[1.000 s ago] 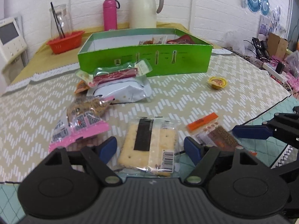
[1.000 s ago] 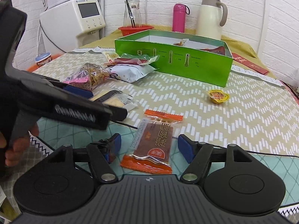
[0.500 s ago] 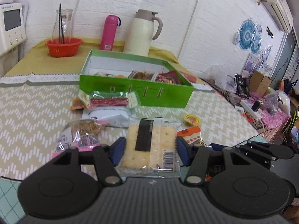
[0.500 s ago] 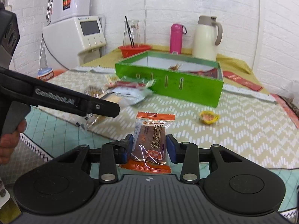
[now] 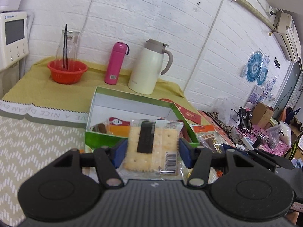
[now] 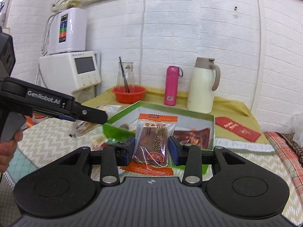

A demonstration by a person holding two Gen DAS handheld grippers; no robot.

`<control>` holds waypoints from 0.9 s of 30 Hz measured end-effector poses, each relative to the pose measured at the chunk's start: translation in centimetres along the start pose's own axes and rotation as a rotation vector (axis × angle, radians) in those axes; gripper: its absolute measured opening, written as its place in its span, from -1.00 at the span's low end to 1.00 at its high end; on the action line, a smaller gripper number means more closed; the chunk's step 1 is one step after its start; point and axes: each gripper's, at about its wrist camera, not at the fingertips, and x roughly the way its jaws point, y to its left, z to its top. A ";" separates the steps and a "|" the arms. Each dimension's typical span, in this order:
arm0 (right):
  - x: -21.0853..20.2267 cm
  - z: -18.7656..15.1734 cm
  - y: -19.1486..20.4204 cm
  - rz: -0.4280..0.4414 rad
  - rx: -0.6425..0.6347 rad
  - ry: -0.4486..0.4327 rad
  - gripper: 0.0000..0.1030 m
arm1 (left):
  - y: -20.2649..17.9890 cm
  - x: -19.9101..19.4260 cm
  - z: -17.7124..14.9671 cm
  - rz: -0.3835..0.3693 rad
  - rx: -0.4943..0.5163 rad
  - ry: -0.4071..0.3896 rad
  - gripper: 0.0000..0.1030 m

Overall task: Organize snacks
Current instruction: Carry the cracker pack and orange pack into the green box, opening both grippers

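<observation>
Left gripper (image 5: pixel 152 149), blue-padded jaws closed on the sides of a clear-wrapped square cracker packet with a black label strip (image 5: pixel 151 147), held lifted in front of the near wall of the open green cardboard box with a white interior (image 5: pixel 130 106). Right gripper (image 6: pixel 151 148), jaws likewise closed on a clear packet with orange crimped ends holding a dark brown bar (image 6: pixel 153 141), raised before the same box (image 6: pixel 170 111).

Inside the box, several packets already lie along the near side, among them a red-brown one (image 6: pixel 191 135); much of the white floor remains bare.

Outside, at least one pale packet (image 6: pixel 85 127) rests on the chevron-patterned tablecloth (image 5: pixel 37 141).

Judged progress: partway; both held snacks await placement, and loose items remain.
</observation>
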 end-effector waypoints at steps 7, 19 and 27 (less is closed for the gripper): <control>4.4 1.0 -2.7 -0.035 0.047 -0.008 0.32 | 1.4 3.8 3.4 0.016 -0.026 -0.018 0.11; 11.0 0.3 -4.6 -0.095 0.021 0.013 0.35 | 3.8 11.3 5.1 0.040 -0.059 0.029 0.11; 11.7 -1.4 -4.2 -0.080 -0.046 0.033 1.00 | 4.6 12.3 4.3 0.119 -0.076 0.022 0.81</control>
